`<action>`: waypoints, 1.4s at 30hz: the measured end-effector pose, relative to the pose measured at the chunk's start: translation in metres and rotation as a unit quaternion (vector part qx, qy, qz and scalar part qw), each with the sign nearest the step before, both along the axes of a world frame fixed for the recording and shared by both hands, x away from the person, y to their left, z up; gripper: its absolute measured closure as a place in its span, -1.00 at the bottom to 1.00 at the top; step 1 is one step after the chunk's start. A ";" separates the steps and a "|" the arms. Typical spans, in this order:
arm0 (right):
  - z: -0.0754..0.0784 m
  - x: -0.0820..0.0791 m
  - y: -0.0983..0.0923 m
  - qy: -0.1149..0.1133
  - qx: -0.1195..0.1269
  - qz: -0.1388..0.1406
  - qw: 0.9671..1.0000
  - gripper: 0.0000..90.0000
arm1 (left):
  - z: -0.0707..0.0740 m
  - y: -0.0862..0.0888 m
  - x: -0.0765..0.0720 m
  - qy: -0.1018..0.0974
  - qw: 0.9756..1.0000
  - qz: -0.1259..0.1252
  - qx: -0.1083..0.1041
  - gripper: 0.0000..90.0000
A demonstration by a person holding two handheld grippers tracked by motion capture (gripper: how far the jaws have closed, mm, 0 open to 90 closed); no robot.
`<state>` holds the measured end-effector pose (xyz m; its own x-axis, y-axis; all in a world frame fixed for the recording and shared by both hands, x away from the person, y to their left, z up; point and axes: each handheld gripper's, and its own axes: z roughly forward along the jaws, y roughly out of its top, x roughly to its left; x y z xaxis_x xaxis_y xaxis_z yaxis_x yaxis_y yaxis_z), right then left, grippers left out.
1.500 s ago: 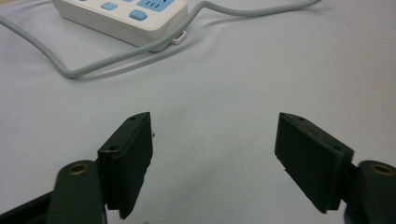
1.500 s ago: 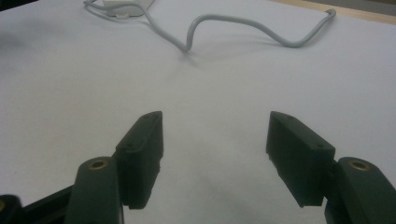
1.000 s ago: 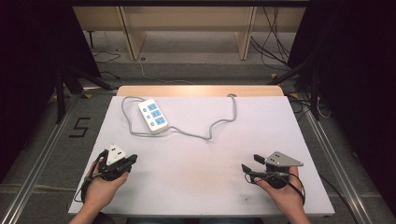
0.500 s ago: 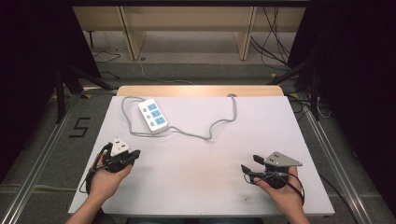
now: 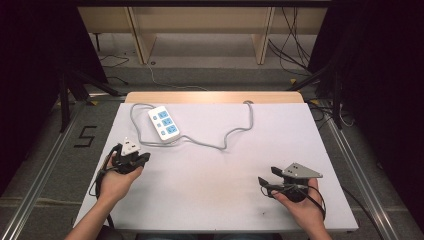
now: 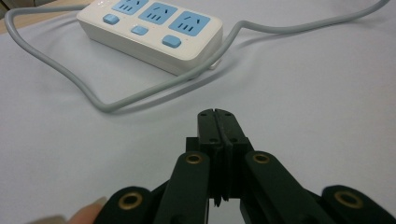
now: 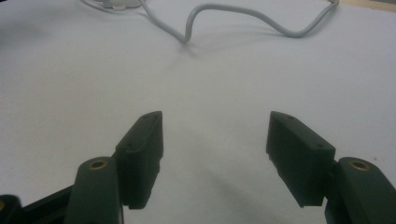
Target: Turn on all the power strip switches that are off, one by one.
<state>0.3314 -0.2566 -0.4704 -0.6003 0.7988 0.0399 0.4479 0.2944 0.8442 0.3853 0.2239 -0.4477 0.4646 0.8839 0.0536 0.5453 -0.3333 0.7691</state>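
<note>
- Evidently the left gripper (image 5: 131,159) has moved over the last second: it has gone forward and a little right from the near-left corner, towards the white plastic power strip with blue sockets (image 5: 164,122), and its fingers (image 6: 218,122) are pressed together with nothing between them.
- That reads as the start of a reach for the strip, which lies flat at the far left of the pale grey surface (image 5: 200,200), apart from both grippers; contact has not yet been made.
- Meanwhile the right gripper (image 5: 264,184) has kept its place at the near right, its fingers (image 7: 142,142) spread wide over bare surface and holding nothing.
- Around the strip, its grey rubber cable (image 5: 235,132) loops round the left end, runs along the near side and snakes off right to the far edge.
- One stretch of that cable (image 6: 140,95) crosses the surface between the left gripper and the strip's near side, so a low approach could snag or drag it.
- Shut fingers would have to open before gripping the strip, though they could press a blue switch as they are.
</note>
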 end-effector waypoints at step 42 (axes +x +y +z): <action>0.001 -0.002 0.002 -0.002 0.000 0.002 1.000 -0.18 | 0.003 -0.005 0.040 0.000 1.000 0.026 0.019 0.99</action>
